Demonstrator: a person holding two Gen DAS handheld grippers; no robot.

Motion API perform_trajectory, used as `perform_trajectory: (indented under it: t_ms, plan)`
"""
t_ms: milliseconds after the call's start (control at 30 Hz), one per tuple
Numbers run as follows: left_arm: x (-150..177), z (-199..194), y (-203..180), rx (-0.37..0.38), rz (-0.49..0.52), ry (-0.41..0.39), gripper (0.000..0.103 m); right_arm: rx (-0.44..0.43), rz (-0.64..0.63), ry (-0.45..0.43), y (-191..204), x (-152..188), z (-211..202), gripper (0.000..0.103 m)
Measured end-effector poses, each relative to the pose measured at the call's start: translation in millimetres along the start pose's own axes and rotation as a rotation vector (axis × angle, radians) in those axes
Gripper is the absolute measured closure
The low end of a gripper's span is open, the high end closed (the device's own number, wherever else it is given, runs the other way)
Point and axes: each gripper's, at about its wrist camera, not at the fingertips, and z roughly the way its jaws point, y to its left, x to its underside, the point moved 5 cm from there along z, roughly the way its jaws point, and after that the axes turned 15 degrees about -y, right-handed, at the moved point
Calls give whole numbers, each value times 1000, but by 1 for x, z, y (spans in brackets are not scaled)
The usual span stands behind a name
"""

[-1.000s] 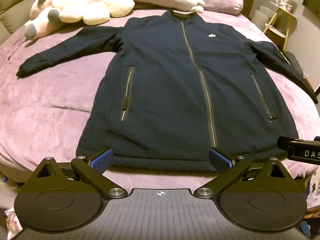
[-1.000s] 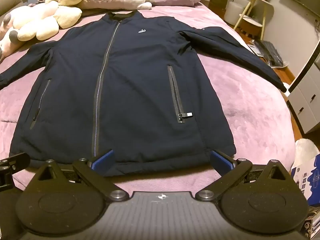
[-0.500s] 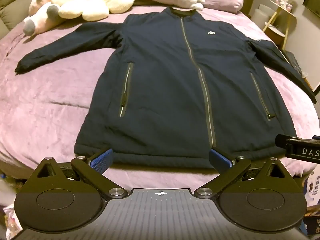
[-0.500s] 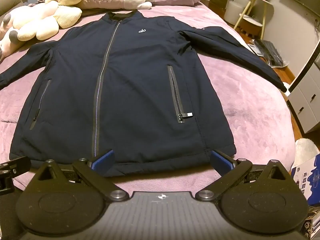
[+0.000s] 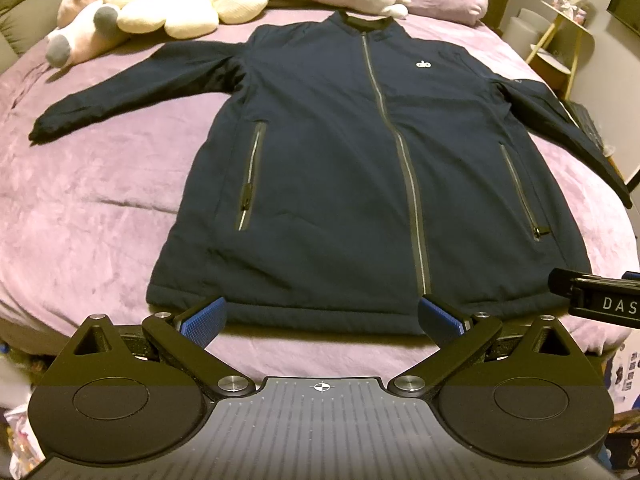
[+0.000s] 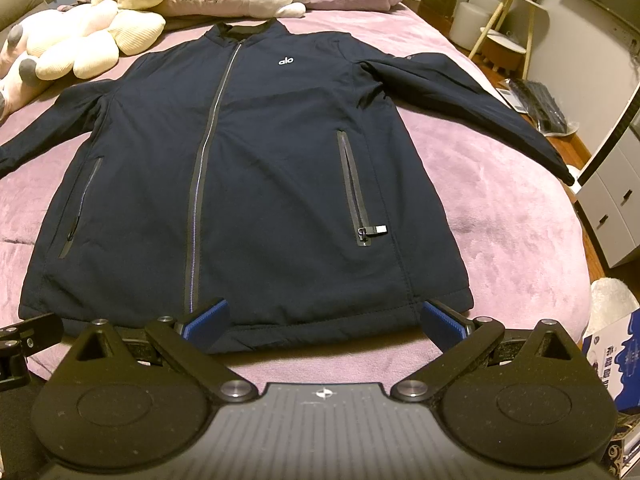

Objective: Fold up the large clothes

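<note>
In the left wrist view, a navy zip-up jacket [image 5: 360, 184] is seen laid flat, front up, on a bed covered by a plush purple blanket [image 5: 92, 200]. Its long axis runs straight away from the left tool [image 5: 322, 316], collar far, hem near. The tool's blue-padded jaws are spread wide and empty, poised just short of the hem. The left sleeve [image 5: 132, 92] is stretched outward toward the plush toys [image 5: 160, 4].

In the right wrist view, the right tool [image 6: 326, 318] is likewise spread and holding nothing, nearest the hem's right corner. The right sleeve [image 6: 472, 100] is angled toward the bed edge. The padded, matte fabric is judged likely to fold thickly.
</note>
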Motion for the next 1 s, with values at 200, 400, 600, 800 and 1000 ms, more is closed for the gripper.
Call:
perform_trajectory:
  t_ms: [200, 400, 600, 800, 1000]
  plan:
    - [0, 1, 1, 0, -5, 5, 0, 1, -1, 0, 0, 0, 0, 1]
    - [0, 1, 1, 1, -6, 6, 0, 0, 0, 1, 0, 1, 0, 1]
    - [0, 1, 1, 1, -6, 7, 0, 0, -1, 1, 0, 1, 0, 1]
    - [0, 1, 0, 0, -7, 8, 0, 0, 0, 1, 0, 1, 0, 1]
    - [0, 1, 0, 1, -7, 9, 0, 0, -1, 2, 0, 1, 0, 1]
